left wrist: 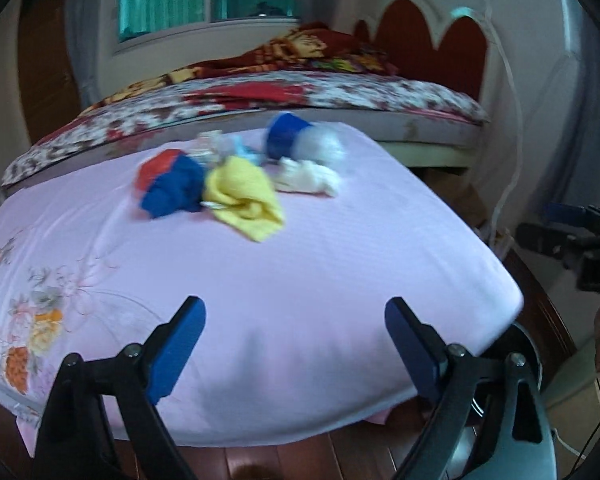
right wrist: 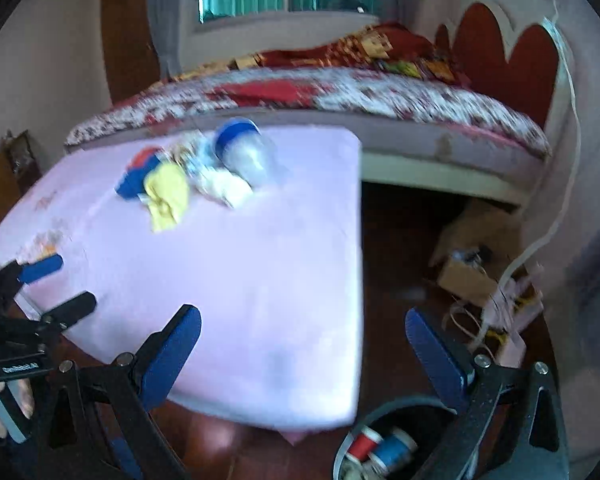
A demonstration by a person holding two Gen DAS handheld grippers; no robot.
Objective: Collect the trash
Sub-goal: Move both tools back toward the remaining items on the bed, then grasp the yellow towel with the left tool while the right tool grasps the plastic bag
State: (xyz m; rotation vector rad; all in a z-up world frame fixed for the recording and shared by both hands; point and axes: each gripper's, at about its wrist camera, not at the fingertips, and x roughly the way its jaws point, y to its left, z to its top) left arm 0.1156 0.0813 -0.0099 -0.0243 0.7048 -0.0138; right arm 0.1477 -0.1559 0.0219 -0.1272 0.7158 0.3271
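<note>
A pile of trash lies at the far side of a pink-covered table [left wrist: 260,280]: a red and blue wrapper [left wrist: 168,182], a crumpled yellow cloth [left wrist: 244,196], white tissue [left wrist: 308,176], and a clear cup with a blue lid [left wrist: 296,140]. The pile also shows in the right wrist view, with the yellow cloth [right wrist: 168,192] and the cup [right wrist: 244,152]. My left gripper [left wrist: 296,344] is open and empty over the table's near edge. My right gripper [right wrist: 304,344] is open and empty above a trash bin [right wrist: 380,444] holding red and blue cans.
A bed with a floral cover [left wrist: 260,96] and red headboard [left wrist: 432,40] stands behind the table. A cardboard box [right wrist: 472,260] and cables [right wrist: 500,312] lie on the dark floor at right. The left gripper shows at the right view's left edge [right wrist: 48,288].
</note>
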